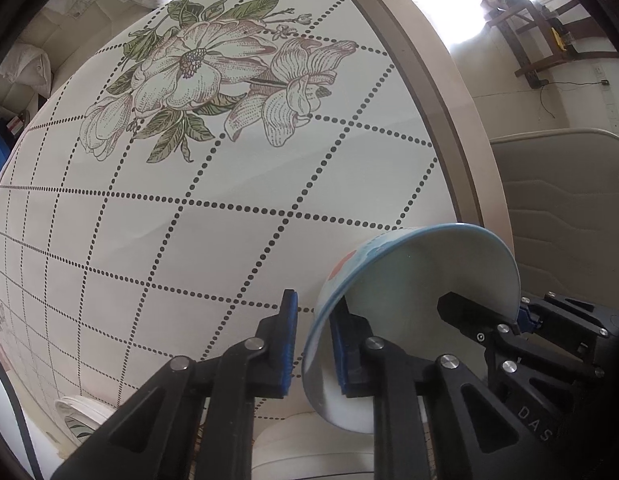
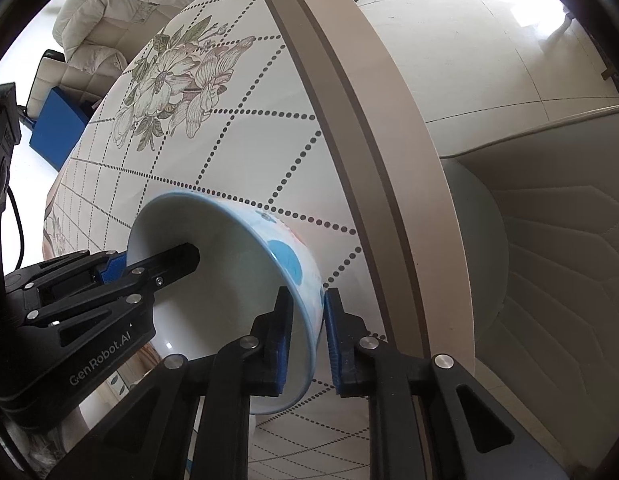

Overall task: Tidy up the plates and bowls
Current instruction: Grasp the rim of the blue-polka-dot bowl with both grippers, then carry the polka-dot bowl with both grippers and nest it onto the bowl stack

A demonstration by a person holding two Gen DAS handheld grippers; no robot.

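A white bowl [image 1: 409,280] with a blue rim and blue and pink patches outside is held between both grippers above the floral tablecloth. My left gripper [image 1: 315,350] is shut on the bowl's left rim, one pad inside and one outside. In the right wrist view, the same bowl [image 2: 213,248] has my right gripper [image 2: 309,340] shut on its right rim. The left gripper [image 2: 127,266] clamps the opposite rim there, and the right gripper [image 1: 519,314] shows at the bowl's far rim in the left wrist view.
The round table [image 2: 389,184] has a beige rim running close by the bowl. A stack of white plates [image 1: 83,414] lies at the lower left, and another white dish [image 1: 301,446] lies below the bowl. A beige padded chair [image 2: 549,260] stands beyond the table edge.
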